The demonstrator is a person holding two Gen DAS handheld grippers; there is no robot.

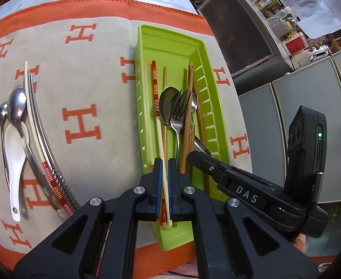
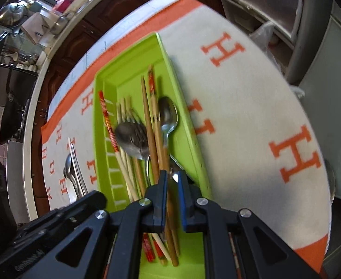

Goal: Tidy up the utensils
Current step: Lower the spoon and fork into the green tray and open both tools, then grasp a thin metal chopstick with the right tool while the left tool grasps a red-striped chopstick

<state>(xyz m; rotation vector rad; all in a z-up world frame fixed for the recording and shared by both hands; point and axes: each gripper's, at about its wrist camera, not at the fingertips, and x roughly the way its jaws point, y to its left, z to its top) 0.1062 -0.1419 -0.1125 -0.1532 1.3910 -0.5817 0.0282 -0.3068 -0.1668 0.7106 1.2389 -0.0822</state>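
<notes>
Your left hand-held gripper (image 1: pixel 165 162) is pinching a cream chopstick with a red-and-orange banded end (image 1: pixel 157 107), its blue-lined jaws pressed against the shaft over the near end of the lime-green plastic tray (image 1: pixel 170 39). Your right hand-held gripper (image 2: pixel 172 177) hovers over the same tray, jaws slightly apart with brown wooden chopsticks (image 2: pixel 150 125) running between them; whether the pads touch the sticks cannot be told. In the tray lie a steel fork (image 1: pixel 178 114), steel spoons (image 1: pixel 167 102) and more chopsticks, loosely crossed. The tray sits on a beige blanket with orange H letters and an orange border (image 1: pixel 82 125), spread over the worktop. Well to the tray's left on the blanket, a white ceramic soup spoon (image 1: pixel 13 160), two steel spoons (image 1: pixel 15 107) and a banded chopstick pair (image 1: pixel 51 181) lie side by side. Beyond the worktop stand grey cabinet doors (image 1: pixel 286 125), and a cluttered shelf of bottles and jars (image 1: pixel 279 16).
</notes>
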